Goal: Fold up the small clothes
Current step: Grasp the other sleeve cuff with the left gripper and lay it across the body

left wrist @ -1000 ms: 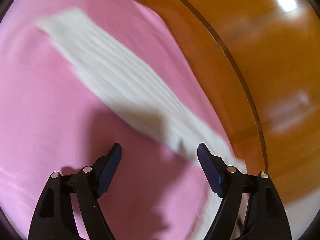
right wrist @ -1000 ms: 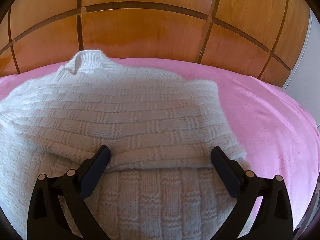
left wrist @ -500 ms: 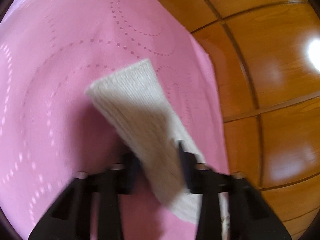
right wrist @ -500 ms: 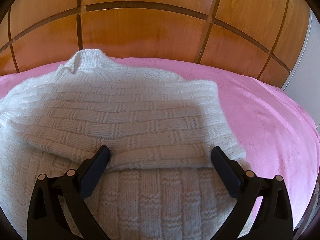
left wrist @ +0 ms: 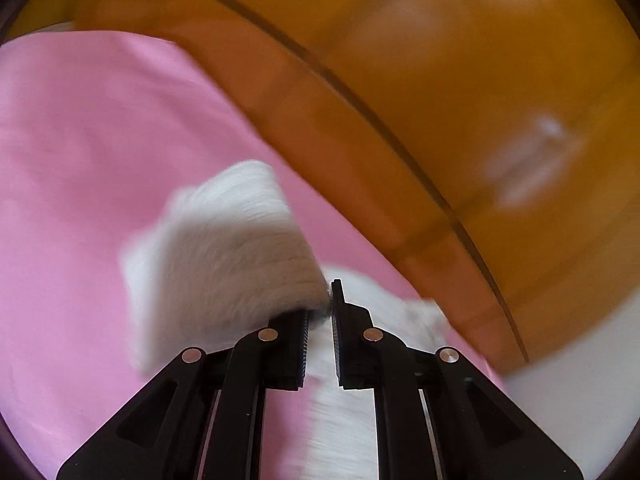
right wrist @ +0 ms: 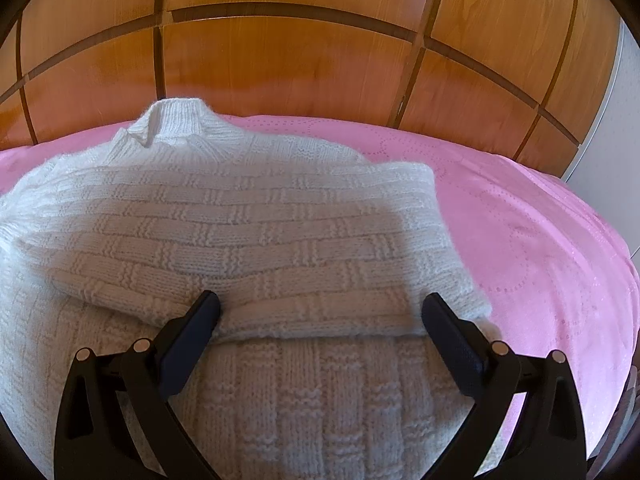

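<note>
A white knitted sweater (right wrist: 248, 240) lies on the pink bedspread (right wrist: 540, 248), its collar toward the headboard and one sleeve folded across the body. My right gripper (right wrist: 320, 320) is open, its fingers low over the folded sleeve's cuff edge, holding nothing. In the left wrist view my left gripper (left wrist: 320, 320) is shut on the other white sleeve (left wrist: 224, 256), whose cuff end sticks up and left of the jaws above the pink bedspread (left wrist: 100, 160). This view is blurred by motion.
A wooden panelled headboard (right wrist: 300, 52) runs along the far edge of the bed and shows in the left wrist view (left wrist: 480, 100) to the right. A white wall (right wrist: 624, 128) stands at the far right. Bare bedspread lies right of the sweater.
My left gripper went from open over the flat sleeve to shut on it, and has lifted it off the bedspread. My right gripper has stayed still and open.
</note>
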`<state>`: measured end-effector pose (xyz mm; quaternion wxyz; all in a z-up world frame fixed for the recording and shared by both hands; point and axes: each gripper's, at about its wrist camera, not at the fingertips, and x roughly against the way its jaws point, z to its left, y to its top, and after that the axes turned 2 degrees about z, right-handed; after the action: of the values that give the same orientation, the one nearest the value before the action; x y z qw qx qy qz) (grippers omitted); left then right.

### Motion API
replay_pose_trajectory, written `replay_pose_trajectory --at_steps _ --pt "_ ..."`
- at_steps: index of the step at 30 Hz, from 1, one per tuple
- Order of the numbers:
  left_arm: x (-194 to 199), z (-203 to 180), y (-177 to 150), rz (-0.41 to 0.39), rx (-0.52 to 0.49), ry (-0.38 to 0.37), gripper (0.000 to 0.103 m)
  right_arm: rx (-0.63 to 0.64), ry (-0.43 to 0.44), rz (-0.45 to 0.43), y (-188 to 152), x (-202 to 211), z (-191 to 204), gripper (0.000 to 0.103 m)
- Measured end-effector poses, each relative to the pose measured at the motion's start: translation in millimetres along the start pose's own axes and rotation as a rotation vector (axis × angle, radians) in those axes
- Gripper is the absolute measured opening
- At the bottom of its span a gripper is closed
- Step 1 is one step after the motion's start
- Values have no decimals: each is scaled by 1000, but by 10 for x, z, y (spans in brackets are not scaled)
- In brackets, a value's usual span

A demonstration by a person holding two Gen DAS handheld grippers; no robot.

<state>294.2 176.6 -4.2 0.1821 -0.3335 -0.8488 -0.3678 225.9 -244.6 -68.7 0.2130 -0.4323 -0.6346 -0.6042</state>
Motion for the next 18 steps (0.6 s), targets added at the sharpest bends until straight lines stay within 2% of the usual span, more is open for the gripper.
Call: replay_pose_trajectory --at_steps 4,6,8,9,10,12,14,18 --pt "-556 -597 -451 136 -146 -38 10 -2 3 0 -2 2 -8 101" --pt "-687 -760 -654 177 -204 -30 12 -6 9 0 -2 0 -21 101" --pt "-727 -889 -863 217 -282 -24 31 -10 17 2 0 -7 -38 101" --pt "-718 -924 -956 227 -310 -18 51 -11 19 2 2 -9 -44 101" --pt "-673 -897 -982 228 -329 -15 59 -12 20 2 -1 -8 -46 101" --pt "-585 -901 -1122 220 -382 0 59 -17 27 3 -2 -9 -58 101" --pt "-453 -849 -1285 194 -422 49 59 -22 32 4 -2 -7 -64 101" --pt "-351 -608 -1400 188 -393 94 59 -36 58 17 26 -3 -109 101"
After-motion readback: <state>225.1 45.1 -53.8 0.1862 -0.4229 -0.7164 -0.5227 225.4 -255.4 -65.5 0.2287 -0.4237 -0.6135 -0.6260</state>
